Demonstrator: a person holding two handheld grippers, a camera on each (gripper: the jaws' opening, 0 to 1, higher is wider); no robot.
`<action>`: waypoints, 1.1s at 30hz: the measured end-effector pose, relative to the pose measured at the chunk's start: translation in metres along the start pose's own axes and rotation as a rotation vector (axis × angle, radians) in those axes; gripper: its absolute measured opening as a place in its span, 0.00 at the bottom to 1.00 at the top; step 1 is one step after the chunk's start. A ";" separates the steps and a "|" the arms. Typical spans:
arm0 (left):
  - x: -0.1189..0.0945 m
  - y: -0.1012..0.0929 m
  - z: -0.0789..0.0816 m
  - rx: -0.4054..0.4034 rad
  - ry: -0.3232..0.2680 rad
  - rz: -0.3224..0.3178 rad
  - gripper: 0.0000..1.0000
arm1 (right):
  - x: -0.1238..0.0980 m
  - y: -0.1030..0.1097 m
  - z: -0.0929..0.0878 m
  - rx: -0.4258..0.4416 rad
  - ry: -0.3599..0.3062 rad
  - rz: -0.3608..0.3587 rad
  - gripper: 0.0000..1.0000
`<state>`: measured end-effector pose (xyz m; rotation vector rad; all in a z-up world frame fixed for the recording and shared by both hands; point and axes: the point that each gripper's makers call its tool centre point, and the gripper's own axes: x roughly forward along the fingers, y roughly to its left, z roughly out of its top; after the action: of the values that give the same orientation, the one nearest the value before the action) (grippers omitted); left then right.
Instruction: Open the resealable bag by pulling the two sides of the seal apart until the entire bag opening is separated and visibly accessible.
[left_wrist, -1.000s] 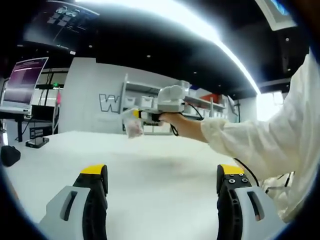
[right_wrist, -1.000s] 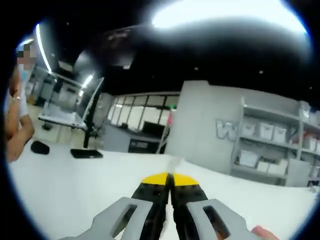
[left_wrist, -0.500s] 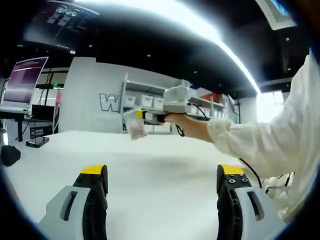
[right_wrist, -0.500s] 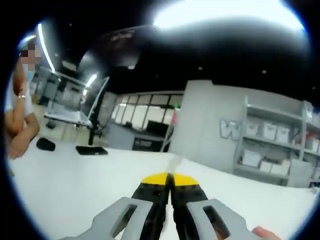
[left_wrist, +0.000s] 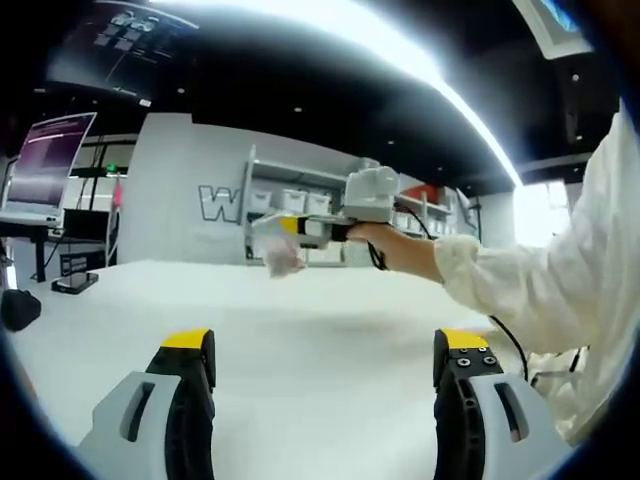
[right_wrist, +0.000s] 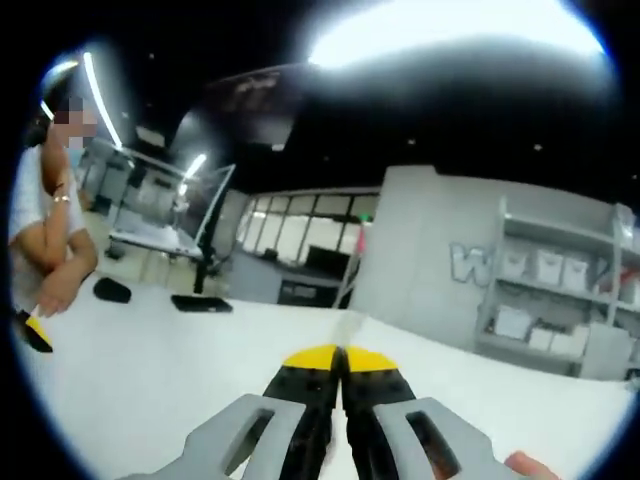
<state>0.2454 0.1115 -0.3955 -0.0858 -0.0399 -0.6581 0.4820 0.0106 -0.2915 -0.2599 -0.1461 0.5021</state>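
My left gripper (left_wrist: 325, 345) stands open low over the white table (left_wrist: 330, 330), its yellow-tipped jaws wide apart with nothing between them. Beyond it a hand in a white sleeve (left_wrist: 530, 290) holds my right gripper (left_wrist: 292, 226) above the table. That gripper is shut on the top edge of a small clear resealable bag (left_wrist: 281, 259), which hangs free below its tips. In the right gripper view the right gripper (right_wrist: 340, 358) has its jaws pressed together, and a thin sliver of the clear bag (right_wrist: 347, 323) rises from between the tips.
A black rounded object (left_wrist: 18, 308) and a flat black item (left_wrist: 74, 285) lie at the table's left end, under a monitor (left_wrist: 48, 160). Shelves with white boxes (left_wrist: 300, 200) line the back wall. A person (right_wrist: 45, 230) stands at the left of the right gripper view.
In the left gripper view the right gripper and the hanging bag have moved to the right and slightly up. The right gripper view has swung, bringing the person further in. The left gripper stays still.
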 end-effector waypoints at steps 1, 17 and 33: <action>0.000 0.000 0.000 0.000 0.000 0.000 0.88 | -0.003 0.002 0.001 -0.001 0.000 0.008 0.00; 0.000 -0.004 -0.001 -0.001 0.002 -0.001 0.88 | -0.035 0.030 0.004 -0.145 -0.013 0.065 0.00; 0.001 -0.005 -0.002 0.000 0.009 -0.001 0.88 | -0.055 0.050 0.004 -0.301 -0.030 0.104 0.00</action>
<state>0.2428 0.1065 -0.3968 -0.0826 -0.0319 -0.6596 0.4108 0.0266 -0.3058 -0.5566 -0.2385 0.5870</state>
